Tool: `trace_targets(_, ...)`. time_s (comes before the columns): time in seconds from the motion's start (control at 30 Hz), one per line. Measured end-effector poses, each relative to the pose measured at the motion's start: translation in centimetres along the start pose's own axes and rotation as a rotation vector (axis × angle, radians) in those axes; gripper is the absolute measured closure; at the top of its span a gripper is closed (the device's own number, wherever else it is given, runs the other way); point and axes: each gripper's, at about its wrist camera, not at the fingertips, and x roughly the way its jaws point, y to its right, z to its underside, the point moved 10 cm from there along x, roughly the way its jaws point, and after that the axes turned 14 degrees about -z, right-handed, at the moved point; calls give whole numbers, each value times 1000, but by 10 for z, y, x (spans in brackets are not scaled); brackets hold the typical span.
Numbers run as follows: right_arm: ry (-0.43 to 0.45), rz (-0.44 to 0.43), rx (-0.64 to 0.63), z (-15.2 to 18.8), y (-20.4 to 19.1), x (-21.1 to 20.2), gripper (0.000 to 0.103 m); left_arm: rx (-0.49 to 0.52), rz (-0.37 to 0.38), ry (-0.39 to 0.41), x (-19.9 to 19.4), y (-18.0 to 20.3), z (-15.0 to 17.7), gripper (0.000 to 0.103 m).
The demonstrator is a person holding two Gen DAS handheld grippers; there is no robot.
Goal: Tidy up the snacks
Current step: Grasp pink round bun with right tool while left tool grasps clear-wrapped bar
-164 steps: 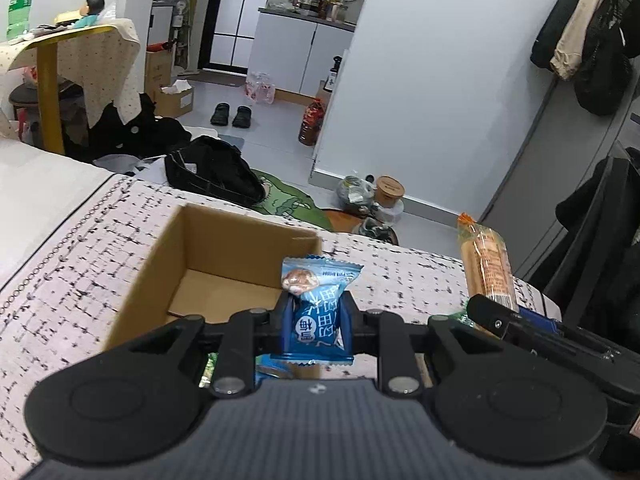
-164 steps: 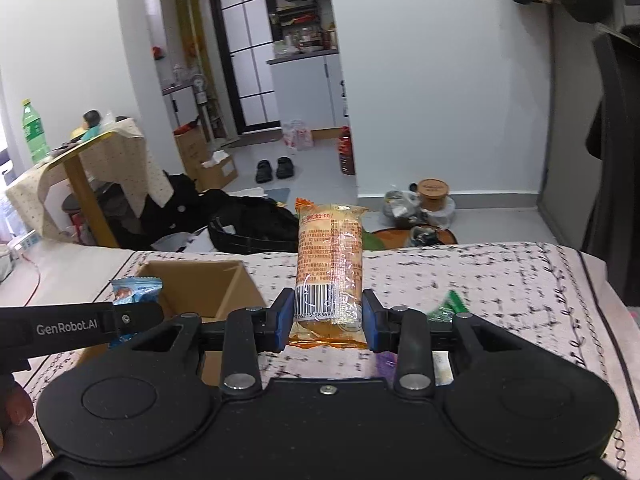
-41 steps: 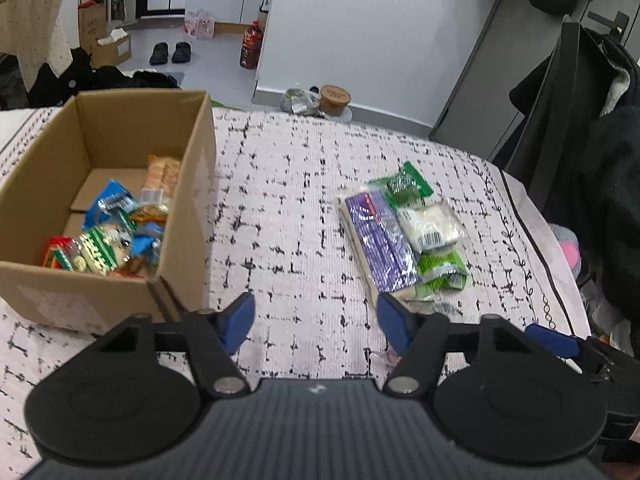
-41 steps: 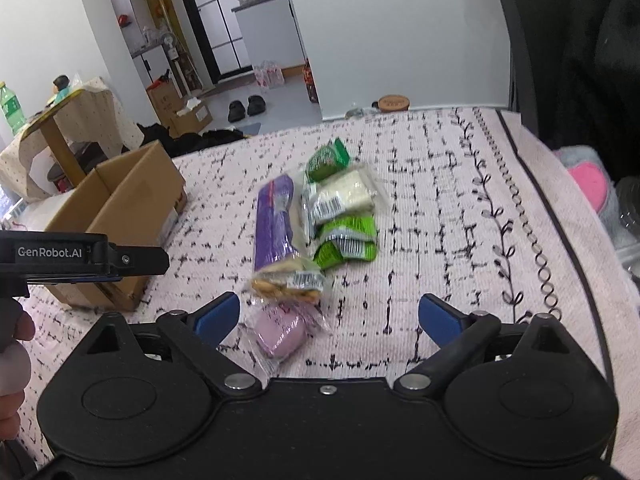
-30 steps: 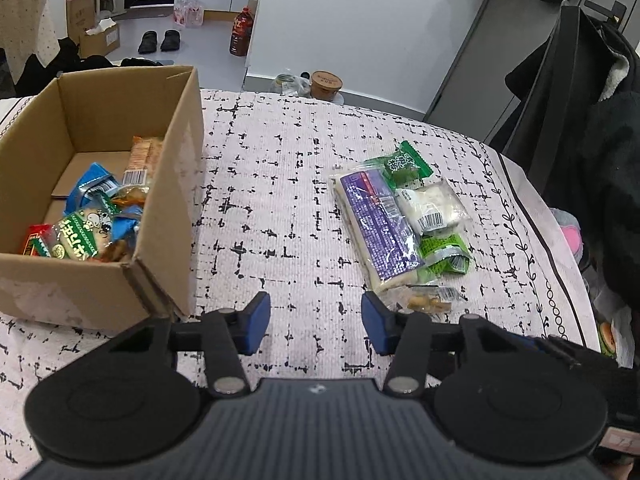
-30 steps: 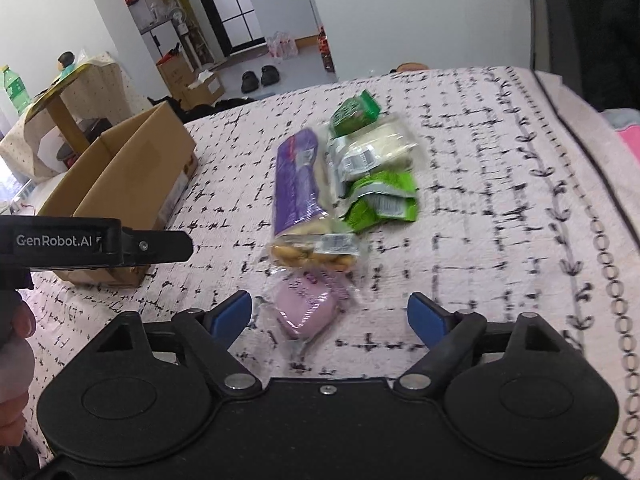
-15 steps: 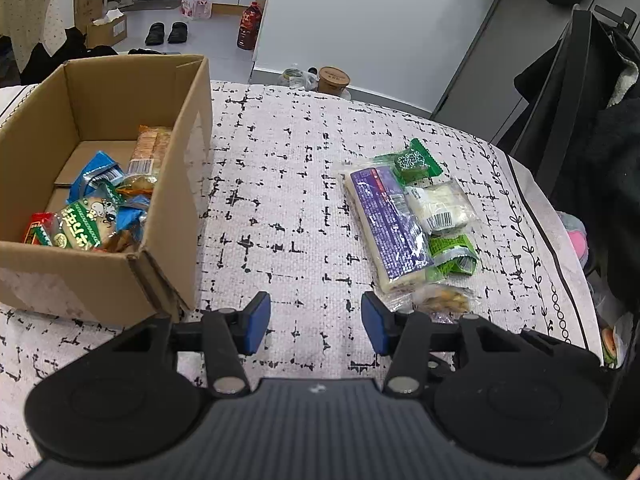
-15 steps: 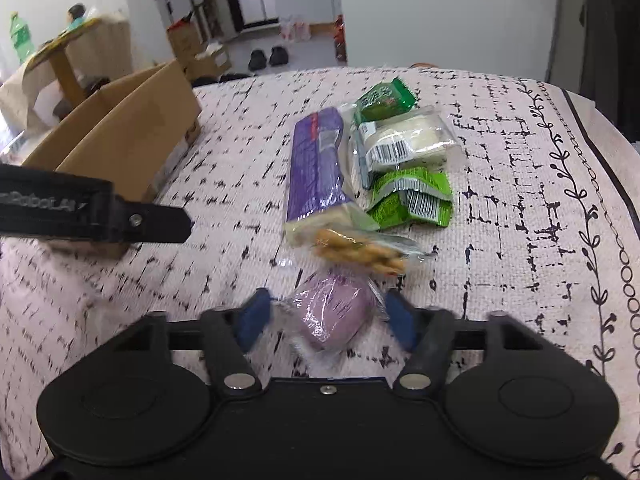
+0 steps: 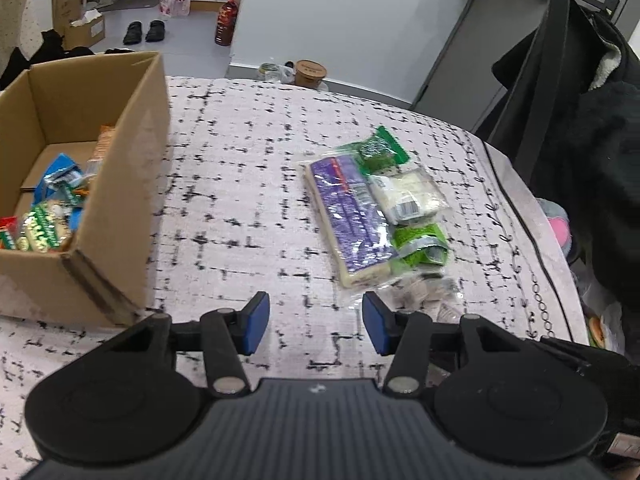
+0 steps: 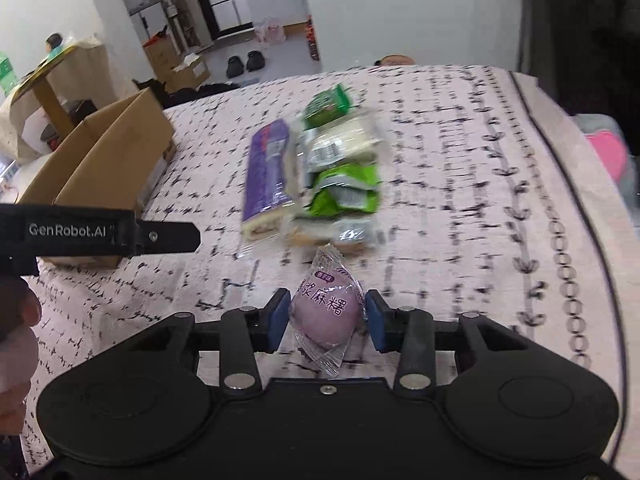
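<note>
Right gripper [image 10: 325, 317]: jaws have just been closing and now pinch the purple mochi packet [image 10: 326, 312] across its round middle, wrapper tails sticking out front and back. A grip across the belly makes sense; the crimped ends would slip. The packet looks lifted just clear of the tablecloth [image 10: 460, 168], though blur makes that hard to confirm.

Left gripper [image 9: 315, 323]: jaws partly apart, nothing between them, hovering over bare cloth between the cardboard box [image 9: 132, 184] and the snack pile. Probably waiting its turn.

Remaining pile, mid-table, well apart from the box: long purple pack [image 9: 348, 216], white pack [image 9: 408, 196] touching its right side, dark green packet [image 9: 380, 148] at the far end, light green packet [image 9: 420, 244] nearer. A clear-wrapped snack [image 9: 420, 296] lies at the near end; contents smeared, cannot identify.

The box sits at the left edge of the table, open-topped so drops are easy. It already holds several wrappers, blue and green among them.

Hidden: the box's left part is cut off by the left-wrist frame; from the right wrist only its outside wall shows. Part of a hand [image 10: 16, 344] shows at the frame edge.
</note>
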Motion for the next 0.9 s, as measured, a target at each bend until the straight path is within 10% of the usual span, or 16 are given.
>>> trace_targets(0.9, 36, 97, 62, -1, 47, -29, 63, 149, 161, -34, 29, 75, 23, 53)
